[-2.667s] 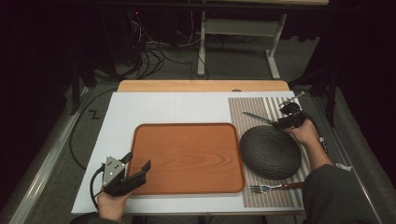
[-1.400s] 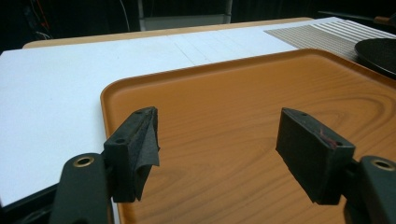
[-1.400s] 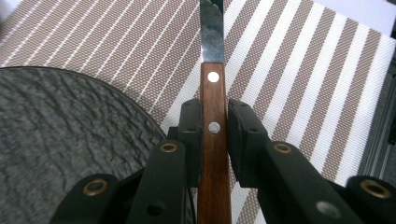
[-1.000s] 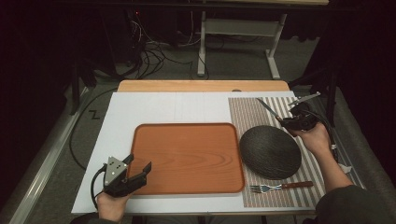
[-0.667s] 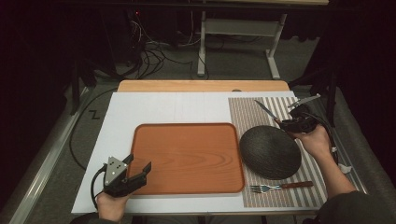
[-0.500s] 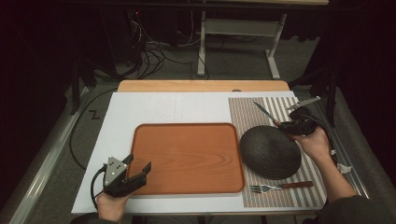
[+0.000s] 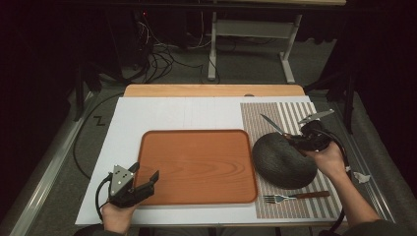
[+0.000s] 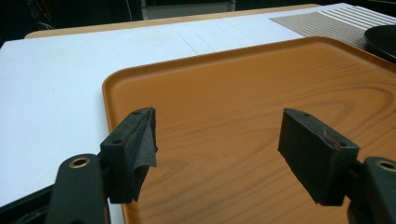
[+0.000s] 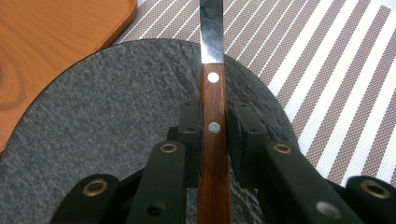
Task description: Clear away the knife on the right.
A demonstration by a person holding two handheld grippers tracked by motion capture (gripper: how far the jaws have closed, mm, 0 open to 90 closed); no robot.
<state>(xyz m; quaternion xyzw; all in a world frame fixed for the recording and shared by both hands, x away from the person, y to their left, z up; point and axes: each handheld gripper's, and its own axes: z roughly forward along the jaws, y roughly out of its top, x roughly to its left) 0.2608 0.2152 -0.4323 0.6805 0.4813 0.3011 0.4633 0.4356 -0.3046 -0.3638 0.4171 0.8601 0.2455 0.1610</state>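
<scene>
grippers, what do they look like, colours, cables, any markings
Both are black two-jaw tools. The left gripper carries a grey three-cornered plate and trails a black cable; its blocky jaw pads have brass rivets behind, and one pad bears a red scribble. The right gripper shows the same brass rivets.

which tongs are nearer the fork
Right. The right tongs grip a wooden-handled knife over the dark round plate, beyond the wooden-handled fork; left tongs sit across the orange tray.

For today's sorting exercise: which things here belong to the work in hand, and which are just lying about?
In the work:
right gripper, shut on the knife
dark slate plate just beneath it

Lying about:
fork
wooden tray
striped placemat
left gripper, open over the tray
</scene>
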